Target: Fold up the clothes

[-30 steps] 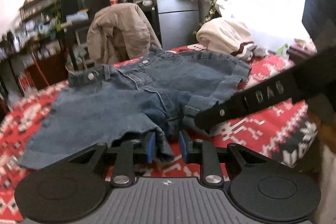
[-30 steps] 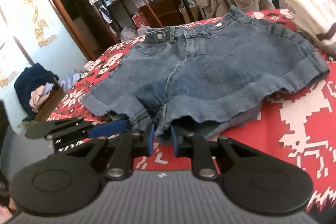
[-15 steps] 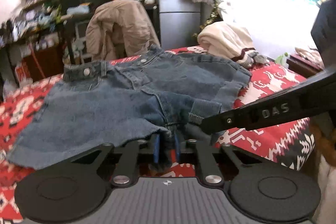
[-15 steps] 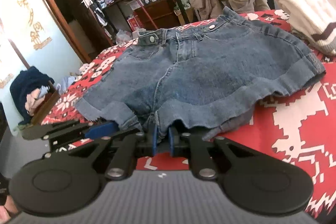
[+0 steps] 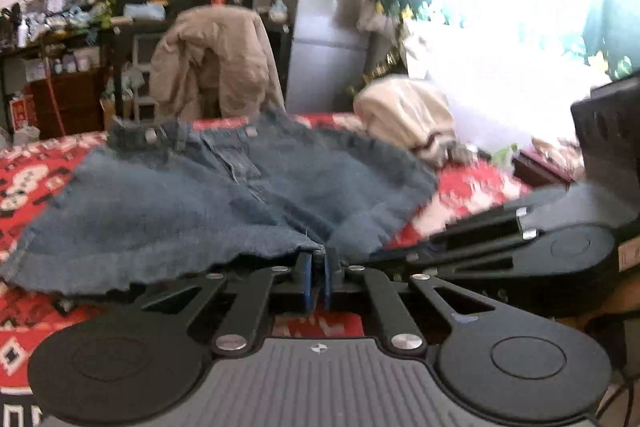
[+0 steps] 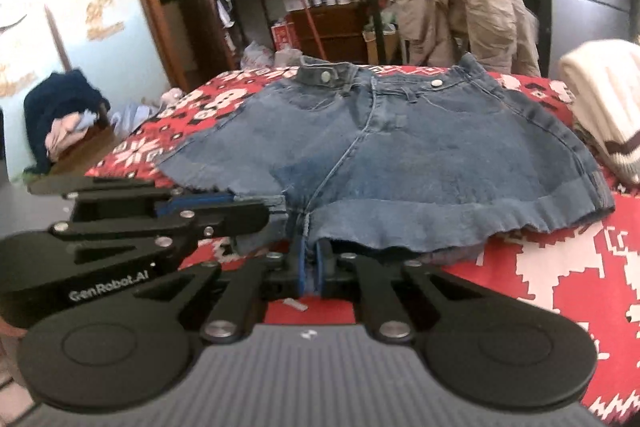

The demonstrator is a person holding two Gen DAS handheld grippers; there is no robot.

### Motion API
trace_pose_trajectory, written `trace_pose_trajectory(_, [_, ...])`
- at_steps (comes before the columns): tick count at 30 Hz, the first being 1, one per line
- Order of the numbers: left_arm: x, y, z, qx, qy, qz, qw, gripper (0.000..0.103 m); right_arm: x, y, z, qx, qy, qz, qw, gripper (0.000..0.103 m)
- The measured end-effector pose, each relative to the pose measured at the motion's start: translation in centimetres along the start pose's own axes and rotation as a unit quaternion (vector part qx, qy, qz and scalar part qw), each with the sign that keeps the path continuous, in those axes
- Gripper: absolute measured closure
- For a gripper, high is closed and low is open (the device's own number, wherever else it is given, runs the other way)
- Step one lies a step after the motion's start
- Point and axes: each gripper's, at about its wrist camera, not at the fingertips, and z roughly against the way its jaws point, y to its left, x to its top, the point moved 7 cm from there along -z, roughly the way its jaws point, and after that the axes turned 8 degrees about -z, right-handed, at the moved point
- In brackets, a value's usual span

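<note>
The shorts (image 6: 420, 155) lie flat on a red patterned cloth (image 6: 560, 267), waistband at the far side and both leg hems toward the cameras. What carries the cloth is hidden under it.

The left tool (image 5: 316, 269) has its blue pads (image 5: 306, 279) drawn narrow, and they pinch the denim at the crotch end of the hem; the jaws are closing the last bit with the fabric between them. The hem edge next to that grip is raised off the cloth. In the right wrist view this same tool (image 6: 256, 205) comes in from the left side, its tip at the hem just beside the other grip.

The right tool (image 6: 310, 261) is likewise narrow, its pads (image 6: 320, 267) clamped on the hem near the centre seam, the jaws closing on the denim. In the left wrist view it (image 5: 400, 255) reaches in from the right, its tip touching the hem of the nearer leg. The two grips sit close together at the middle of the lower edge.

A cream sweater (image 6: 604, 107) with a dark stripe is bunched at the far right of the cloth, near the shorts. A tan jacket (image 6: 460, 3) hangs over a chair beyond the waistband. The left wrist view is blurred.
</note>
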Motion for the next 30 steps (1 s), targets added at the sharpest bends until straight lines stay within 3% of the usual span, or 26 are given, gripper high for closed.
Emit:
trace_pose_trajectory(3, [-1.3, -0.3, -1.1, 0.008, 0.024, -0.013, 0.9996, 0.096, -0.8, -0.2, -0.5, -0.001, 0.015, 0.001, 1.0, 0.097])
trace_pose_trajectory(7, [-1.7, -0.9, -1.4, 0.012, 0.03, -0.035, 0.9989, 0.083, -0.9, -0.7, -0.4, -0.002, 0.015, -0.012, 1.0, 0.095])
trace_pose_trajectory(8, [-1.7, -1.2, -1.4, 0.015, 0.031, -0.045, 0.9984, 0.083, -1.0, -0.7, -0.4, -0.005, 0.016, -0.011, 1.0, 0.091])
trace_pose_trajectory(12, [-1.9, -1.5, -2.0, 0.025, 0.04, -0.064, 0.9968, 0.083, -1.5, -1.1, -0.6, -0.009, 0.021, -0.015, 1.0, 0.091])
trace_pose_trajectory(15, [-2.3, -1.5, -2.4, 0.025, 0.05, -0.069, 0.996, 0.097, -1.7, -1.4, -1.0, -0.005, 0.022, -0.022, 1.0, 0.096])
trace_pose_trajectory(17, [-2.0, -1.6, -2.0, 0.015, 0.044, -0.065, 0.9968, 0.098, -1.8, -1.3, -1.0, -0.001, 0.024, -0.019, 1.0, 0.103])
trace_pose_trajectory(20, [-1.1, -1.2, -0.6, 0.008, 0.023, -0.05, 0.9985, 0.099, -1.4, -0.1, 0.1, 0.025, 0.013, -0.007, 1.0, 0.103])
trace_pose_trajectory(23, [-1.3, -0.7, -1.1, 0.019, 0.036, -0.046, 0.9981, 0.096, -1.2, 0.4, 0.6, 0.021, 0.009, 0.01, 1.0, 0.103])
trace_pose_trajectory(26, [-1.8, -0.8, -1.4, 0.021, 0.043, -0.045, 0.9978, 0.077, -1.3, 0.0, 0.9, 0.02, 0.016, 0.006, 1.0, 0.101])
trace_pose_trajectory(28, [-1.7, -1.5, -1.2, 0.013, 0.036, -0.049, 0.9981, 0.049, -1.0, -0.4, 1.7, 0.012, 0.008, 0.011, 1.0, 0.101])
trace_pose_trajectory(30, [-1.5, -2.4, -1.3, 0.016, 0.031, -0.066, 0.9972, 0.038, -0.8, -1.8, 2.6, -0.006, 0.0, 0.004, 1.0, 0.094])
